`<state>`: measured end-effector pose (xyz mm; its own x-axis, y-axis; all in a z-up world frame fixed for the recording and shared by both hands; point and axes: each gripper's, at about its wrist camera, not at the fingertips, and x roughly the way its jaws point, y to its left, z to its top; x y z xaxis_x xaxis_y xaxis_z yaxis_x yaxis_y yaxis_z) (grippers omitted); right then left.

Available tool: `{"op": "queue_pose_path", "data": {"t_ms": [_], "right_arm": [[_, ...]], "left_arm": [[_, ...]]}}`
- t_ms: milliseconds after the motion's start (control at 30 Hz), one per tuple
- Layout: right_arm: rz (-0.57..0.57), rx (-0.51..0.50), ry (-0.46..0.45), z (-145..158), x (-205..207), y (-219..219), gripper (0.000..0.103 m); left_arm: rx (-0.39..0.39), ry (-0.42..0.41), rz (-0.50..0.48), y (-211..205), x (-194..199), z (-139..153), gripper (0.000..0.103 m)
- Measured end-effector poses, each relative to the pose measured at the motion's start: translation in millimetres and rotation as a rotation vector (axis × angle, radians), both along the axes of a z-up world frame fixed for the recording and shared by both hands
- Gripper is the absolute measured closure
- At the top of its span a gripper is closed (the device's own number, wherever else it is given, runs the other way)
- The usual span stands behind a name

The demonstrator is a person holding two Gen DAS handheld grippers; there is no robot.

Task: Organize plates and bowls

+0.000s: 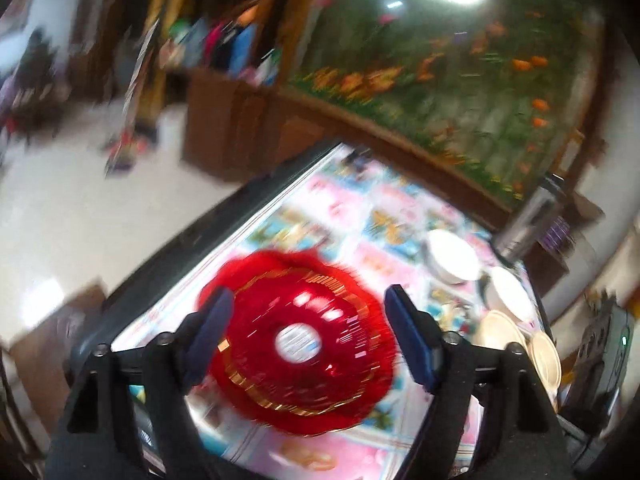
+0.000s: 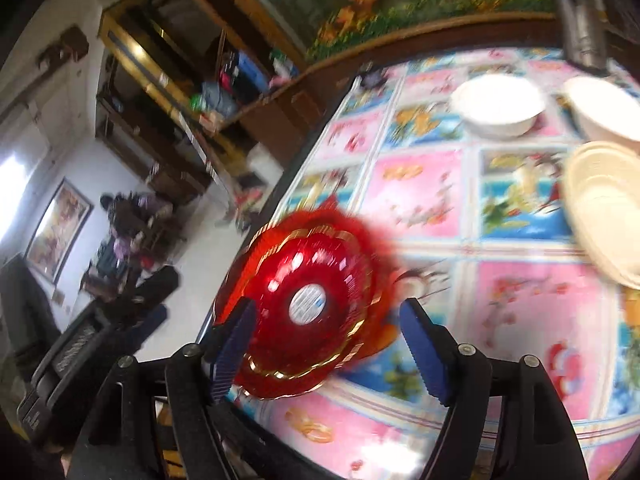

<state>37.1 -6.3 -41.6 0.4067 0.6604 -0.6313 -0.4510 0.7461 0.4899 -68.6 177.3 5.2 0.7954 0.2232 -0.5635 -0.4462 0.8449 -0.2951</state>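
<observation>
A stack of red scalloped plates (image 1: 296, 344) with gold rims lies near one corner of the tabletop (image 1: 340, 216), on a glossy cloth printed with pink and blue picture squares. A round white label sits at the middle of the top plate. In the right wrist view the same red plates (image 2: 308, 308) lie close to the dark edge of the tabletop (image 2: 440, 200), partly overhanging that edge as far as the blur lets one judge.

The left tongs (image 1: 308, 336) stand wide, their blue pads on either side of the plates as seen, pressing on nothing. The right tongs (image 2: 328, 348) are likewise wide, the plates showing between and beyond the blue ridged pads, with no contact that can be made out. Both pictures are smeared by motion.

Farther along the tabletop sit two white bowls (image 1: 452, 256), one beside the other, and nearer the edge a stack of cream bowls (image 1: 504, 332). In the right wrist view the white bowls (image 2: 498, 106) lie at the far side and the cream bowls (image 2: 604, 204) at the right. A metal flask (image 1: 528, 216) stands beyond the bowls. Behind the tabletop runs a dark wooden ledge under a wall picture of green leaves and orange flowers (image 1: 440, 72).
</observation>
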Motion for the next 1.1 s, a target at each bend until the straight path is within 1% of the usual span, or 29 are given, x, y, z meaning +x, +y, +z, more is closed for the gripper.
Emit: {"op": "queue_pose_path", "data": {"t_ms": [33,67,100,133,200,267,367,433,500,600,700,800,867,900,967,1033,1100], "right_arm": [[-0.02,0.009,-0.019,3,-1,-8,0.019],[-0.041,0.017,-0.036,5,-2,-17,0.016],[-0.063,0.023,-0.049,6,-4,-27,0.011],[-0.081,0.031,-0.057,7,-4,-38,0.004],[-0.104,0.028,-0.06,4,-4,-56,0.0],[-0.123,0.0,-0.05,-1,-4,-74,0.0],[-0.169,-0.021,-0.031,-12,-3,-106,0.0],[-0.21,-0.012,-0.008,-20,-1,-127,0.0],[-0.244,0.008,0.02,-26,3,-147,0.0],[-0.275,0.049,0.048,-28,7,-172,0.0],[-0.267,0.093,0.06,-19,16,-183,0.0],[-0.224,0.148,0.064,-2,34,-182,0.0],[-0.18,0.195,0.09,12,54,-175,0.0],[-0.175,0.205,0.088,18,61,-172,0.0],[-0.145,0.215,0.092,30,84,-163,0.0],[-0.133,0.244,0.154,33,113,-154,0.0],[-0.105,0.263,0.231,28,142,-142,0.0]], "left_arm": [[0.036,-0.025,-0.045,-11,2,3,0.014],[0.057,-0.029,-0.082,-20,6,3,0.014],[0.071,-0.009,-0.139,-32,13,0,0.015],[0.066,0.005,-0.158,-38,18,-4,0.014],[0.037,0.046,-0.238,-48,31,-13,0.014],[0.023,0.096,-0.314,-61,45,-24,0.014],[0.04,0.142,-0.422,-87,59,-34,0.014],[0.035,0.174,-0.487,-103,68,-40,0.014],[0.018,0.197,-0.527,-114,74,-45,0.014],[0.001,0.223,-0.534,-123,81,-47,0.014],[-0.053,0.25,-0.506,-118,99,-41,0.014],[-0.094,0.264,-0.45,-108,123,-30,0.014],[-0.089,0.258,-0.423,-103,139,-20,0.014],[-0.085,0.247,-0.425,-102,152,-13,0.014],[-0.085,0.263,-0.426,-99,175,-8,0.014],[-0.12,0.293,-0.43,-94,203,-8,0.014],[-0.142,0.323,-0.401,-88,228,-12,0.014]]}}
